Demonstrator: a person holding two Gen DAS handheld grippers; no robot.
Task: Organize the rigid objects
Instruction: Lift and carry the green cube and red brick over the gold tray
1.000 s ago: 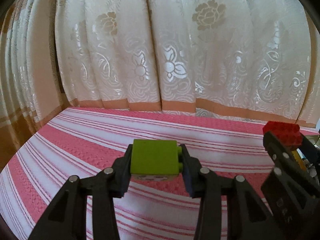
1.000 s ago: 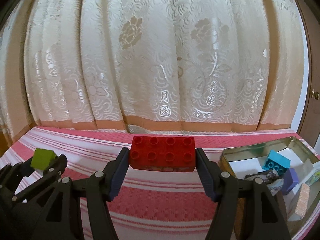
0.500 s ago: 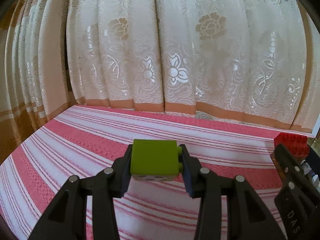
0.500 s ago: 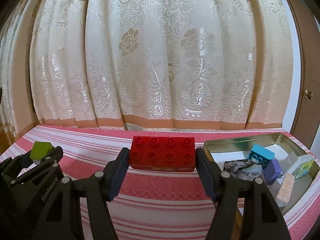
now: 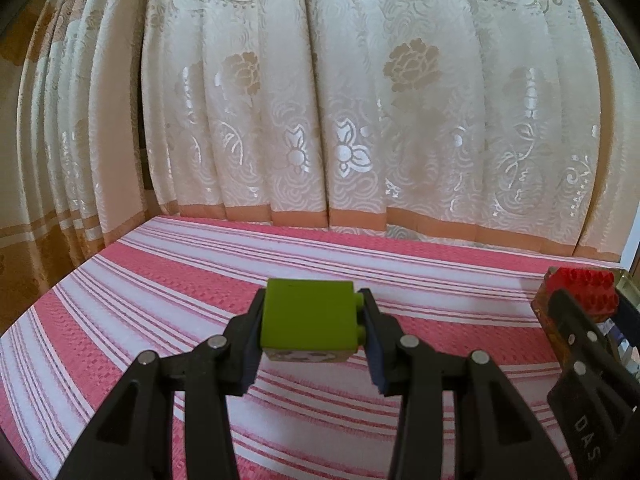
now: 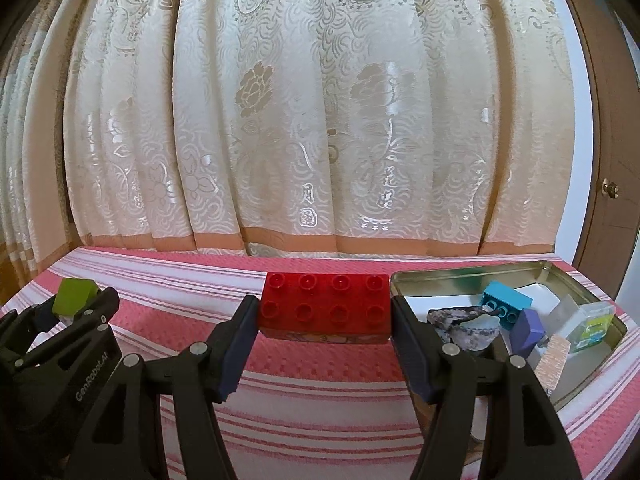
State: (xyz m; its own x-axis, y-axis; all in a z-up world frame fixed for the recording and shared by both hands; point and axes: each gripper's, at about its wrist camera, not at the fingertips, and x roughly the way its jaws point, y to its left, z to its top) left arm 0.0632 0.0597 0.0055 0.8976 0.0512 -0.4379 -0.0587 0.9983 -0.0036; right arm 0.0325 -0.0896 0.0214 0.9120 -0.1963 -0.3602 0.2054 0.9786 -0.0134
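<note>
The left gripper [image 5: 311, 322] clamps a green block [image 5: 307, 314] above the pink striped cloth [image 5: 160, 304]; the print on the block's underside is unreadable. The right gripper [image 6: 324, 312] grips a red studded brick [image 6: 325, 306], held beside the metal tin [image 6: 460, 278] at the cloth's right edge. The tin's near wall is hidden behind the right finger; a grey object inside [image 6: 464, 322] is hard to identify.

Left gripper [image 5: 312, 322] tilted gently downward, jaws partway closed and pressing both sides of a green block [image 5: 308, 314], lifted clear of the striped cloth. Right gripper [image 6: 324, 312] pitched at a similar shallow angle, jaws spread wider, clamped on the two short ends of a red brick [image 6: 324, 306], studs facing up. Both side by side, left one visible at the right camera's lower left edge.
</note>
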